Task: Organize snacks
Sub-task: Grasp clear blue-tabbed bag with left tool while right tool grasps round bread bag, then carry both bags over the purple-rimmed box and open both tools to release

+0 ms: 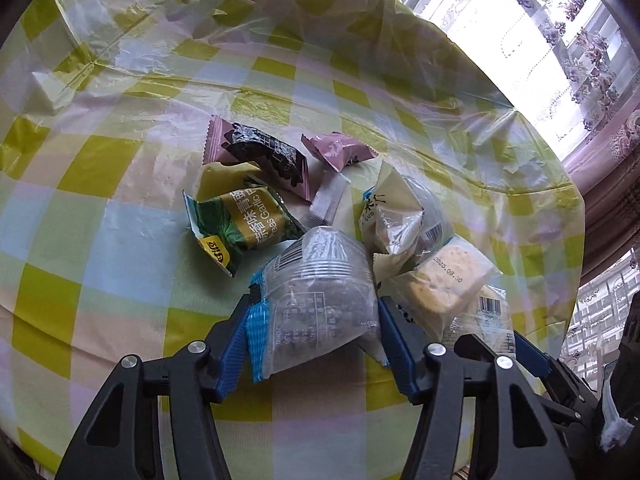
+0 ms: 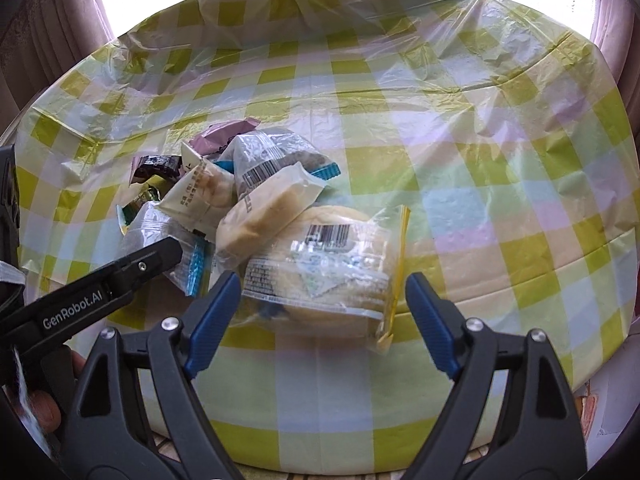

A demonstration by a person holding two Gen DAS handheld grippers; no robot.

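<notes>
Nearest, the left gripper [image 1: 314, 320] has its blue pads pressed against both sides of a clear packet with a blue edge [image 1: 316, 296], so it looks clamped on it at the front of the heap. The right gripper [image 2: 322, 294] stands wide open, its fingers either side of a round pale bun in a clear wrapper with a yellow seam [image 2: 332, 264], touching neither side as far as I can tell. To do this well, I would lift the clear packet straight up so its neighbours stay put, and close the right side gently, since the bun looks soft. Behind lie a cracker pack [image 1: 440, 284], a green pea packet [image 1: 244, 224] and pink wrappers [image 1: 260, 152], all on the checked tablecloth [image 2: 500, 160].
</notes>
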